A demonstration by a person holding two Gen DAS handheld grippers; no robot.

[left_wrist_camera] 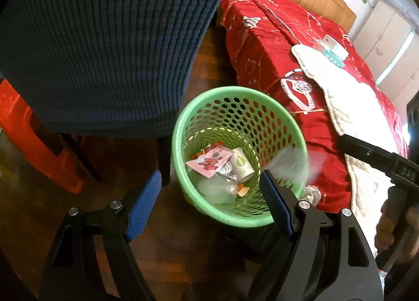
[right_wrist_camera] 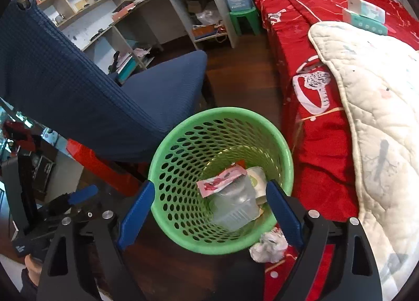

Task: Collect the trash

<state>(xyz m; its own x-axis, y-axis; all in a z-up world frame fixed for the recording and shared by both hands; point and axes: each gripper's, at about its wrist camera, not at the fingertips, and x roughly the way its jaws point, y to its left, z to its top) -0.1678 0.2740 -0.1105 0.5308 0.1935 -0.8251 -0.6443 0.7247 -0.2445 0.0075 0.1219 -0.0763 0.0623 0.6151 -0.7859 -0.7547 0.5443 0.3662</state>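
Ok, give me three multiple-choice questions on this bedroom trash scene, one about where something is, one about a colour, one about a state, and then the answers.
1. Where is the crumpled white paper ball?
A. inside the basket
B. on the floor outside the basket, by the bed
C. on the chair seat

2. What colour is the perforated plastic waste basket?
A. green
B. orange
C. grey

3. How does the right gripper stand?
A. shut on a cup
B. shut on the basket rim
C. open, holding nothing

Answers:
1 B, it lies against the basket's outer wall beside the red bedspread.
2 A, rim and holed wall are light green.
3 C, the blue pads stand wide apart above the basket with nothing pressed between them.
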